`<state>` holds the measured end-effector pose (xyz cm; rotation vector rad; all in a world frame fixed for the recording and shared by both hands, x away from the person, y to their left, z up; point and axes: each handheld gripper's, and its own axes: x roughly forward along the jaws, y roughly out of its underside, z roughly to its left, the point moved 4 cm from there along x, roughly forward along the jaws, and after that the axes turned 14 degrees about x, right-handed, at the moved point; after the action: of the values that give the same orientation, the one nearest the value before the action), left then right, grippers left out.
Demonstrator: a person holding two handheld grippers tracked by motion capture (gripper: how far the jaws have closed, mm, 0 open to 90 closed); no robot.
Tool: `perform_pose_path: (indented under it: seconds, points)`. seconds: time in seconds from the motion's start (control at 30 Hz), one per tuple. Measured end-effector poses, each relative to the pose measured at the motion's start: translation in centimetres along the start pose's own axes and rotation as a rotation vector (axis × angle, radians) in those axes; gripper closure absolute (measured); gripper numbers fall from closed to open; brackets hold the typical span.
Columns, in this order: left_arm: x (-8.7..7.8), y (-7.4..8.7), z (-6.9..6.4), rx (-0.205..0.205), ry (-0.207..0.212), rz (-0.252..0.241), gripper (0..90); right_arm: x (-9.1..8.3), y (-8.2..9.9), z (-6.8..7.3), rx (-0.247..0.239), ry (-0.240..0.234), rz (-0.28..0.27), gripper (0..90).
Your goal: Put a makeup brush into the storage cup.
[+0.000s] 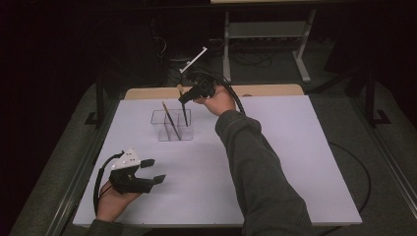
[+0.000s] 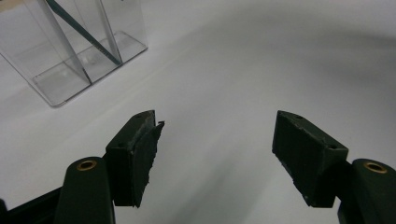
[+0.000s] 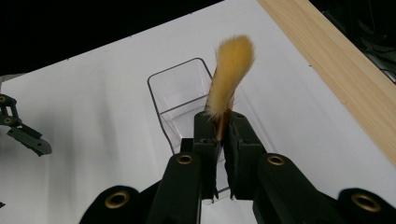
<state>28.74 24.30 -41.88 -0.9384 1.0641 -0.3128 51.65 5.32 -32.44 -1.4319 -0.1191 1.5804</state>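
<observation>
While lowering handle-first for upright storage | right gripper (image 3: 223, 125) jaws clamp yellow-bristled paintbrush (image 3: 229, 70) above clear plastic divided holder (image 1: 171, 125) on white worktop (image 1: 275, 162) | left gripper (image 1: 152, 171) jaws wide, empty, resting aside.

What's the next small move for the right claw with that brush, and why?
Probably lower it straight down, then release. The right claw is shut on the brush just below its bristles, with the handle pointing into the clear holder, where another brush already leans. The left claw rests open on the table.
</observation>
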Motion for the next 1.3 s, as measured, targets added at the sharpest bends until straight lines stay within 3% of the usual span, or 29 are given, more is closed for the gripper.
perform_pose_path:
  seconds: [0.1, 0.9, 1.07, 1.27, 1.3]
  points:
    - [0.0, 0.0, 0.1, 0.02, -0.001, 0.002, 30.6, 0.2, 0.1, 0.0, 0.007, -0.002, 0.005, 82.4]
    - [0.1, 0.0, -0.1, -0.007, 0.005, -0.003, 30.5, 1.1, 1.5, -0.6, 0.029, -0.006, 0.013, 82.4]
    - [0.1, 0.0, 0.0, 0.015, 0.002, -0.004, 30.5, 1.3, 1.7, -0.6, 0.029, -0.008, 0.014, 82.4]
    - [0.1, 0.0, -0.1, 0.001, 0.005, -0.001, 30.5, 1.6, 2.2, -0.7, 0.049, -0.005, 0.025, 82.4]
    - [0.2, 0.0, -0.1, 0.001, 0.005, 0.0, 30.5, 1.7, 2.2, -0.9, 0.034, -0.007, 0.019, 82.4]
